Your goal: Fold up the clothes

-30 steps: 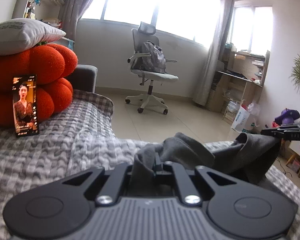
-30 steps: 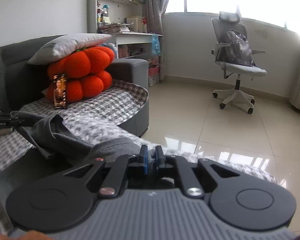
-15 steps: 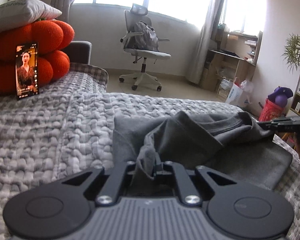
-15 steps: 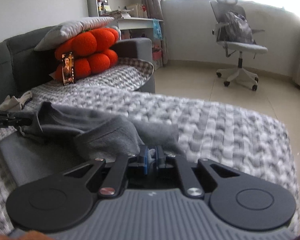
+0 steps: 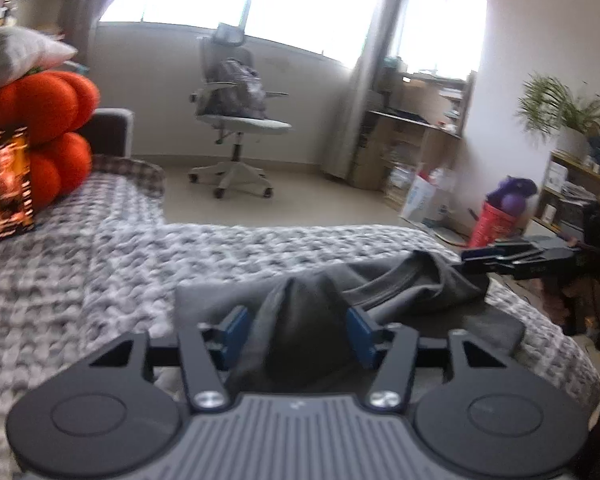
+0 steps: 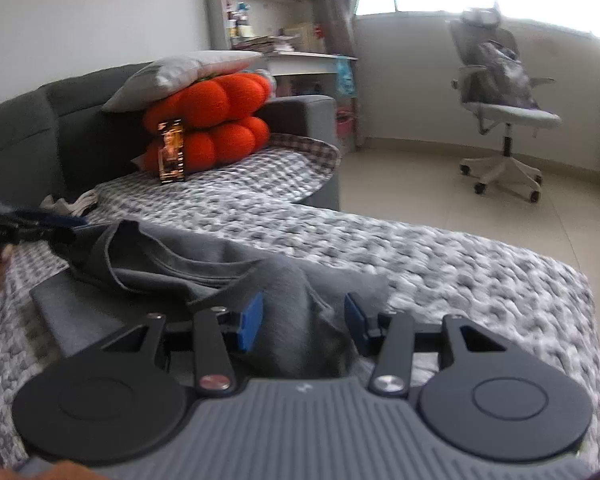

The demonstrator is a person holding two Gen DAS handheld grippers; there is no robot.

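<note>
With the grey garment (image 5: pixel 300 320) laid down on the bed (image 5: pixel 120 264) to set its fold, left gripper (image 5: pixel 298 330) and right gripper (image 6: pixel 304 320) both gape wide, gripping nothing.

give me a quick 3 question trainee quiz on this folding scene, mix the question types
1. True or false: the left tool is clamped shut on the grey garment.
2. Multiple choice: the phone leans against (a) the office chair, (b) the orange cushion, (c) the bookshelf.
3. Fill in: the garment lies on a grey knitted ____.

Key: 1 false, both the left and the right tool stand open with cloth bunched between their pads; 2 b; 3 blanket.
</note>
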